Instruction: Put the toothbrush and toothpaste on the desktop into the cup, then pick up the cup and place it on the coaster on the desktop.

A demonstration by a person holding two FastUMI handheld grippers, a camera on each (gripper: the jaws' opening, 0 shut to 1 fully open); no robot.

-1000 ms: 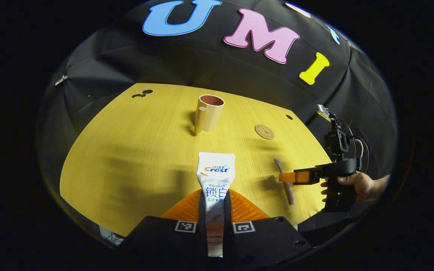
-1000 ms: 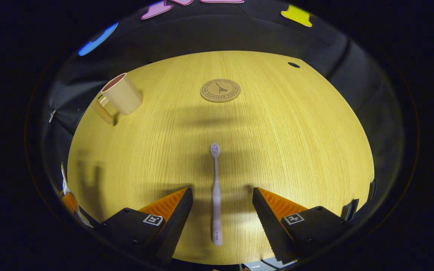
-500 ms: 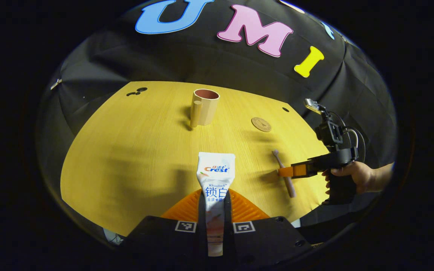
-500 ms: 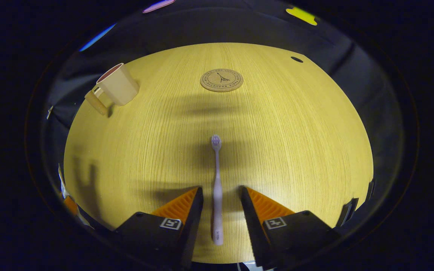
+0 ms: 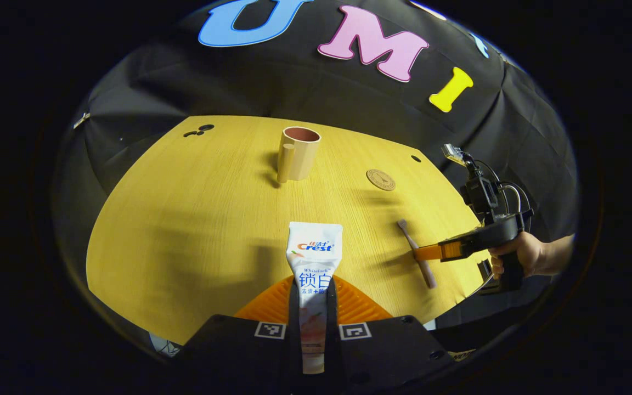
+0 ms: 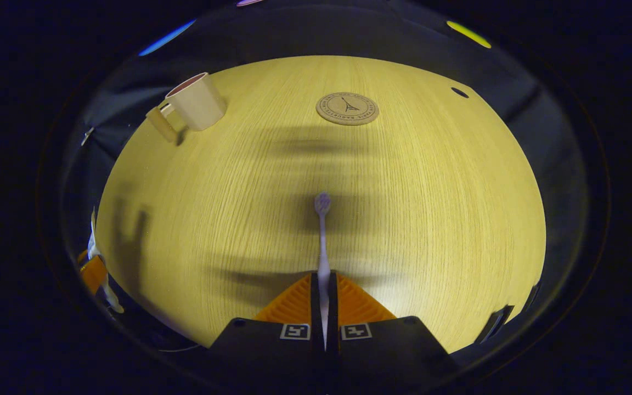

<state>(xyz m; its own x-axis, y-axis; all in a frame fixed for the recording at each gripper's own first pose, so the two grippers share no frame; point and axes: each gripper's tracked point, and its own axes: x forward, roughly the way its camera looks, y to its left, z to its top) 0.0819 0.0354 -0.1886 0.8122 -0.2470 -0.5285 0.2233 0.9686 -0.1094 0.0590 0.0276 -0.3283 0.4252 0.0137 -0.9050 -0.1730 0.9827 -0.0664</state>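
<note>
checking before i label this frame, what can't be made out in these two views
- Toothpaste cap end: left gripper view, hidden between the left gripper fingers and its body.
- Toothbrush handle end: right gripper view, hidden between the shut right gripper fingers.
- Cup inside: both views, its bottom hidden by its own wall.
- Coaster print: too small to read.
- Person's hand: left gripper view, arm cut off at the edge.

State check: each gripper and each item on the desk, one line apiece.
Left gripper: shut on the toothpaste.
Right gripper: shut on the toothbrush.
Toothpaste: clamped, crimped end pointing forward.
Toothbrush: clamped by its handle, head forward.
Cup: upright on the desk, nothing sticking out of it.
Coaster: flat on the desk, bare.
</note>
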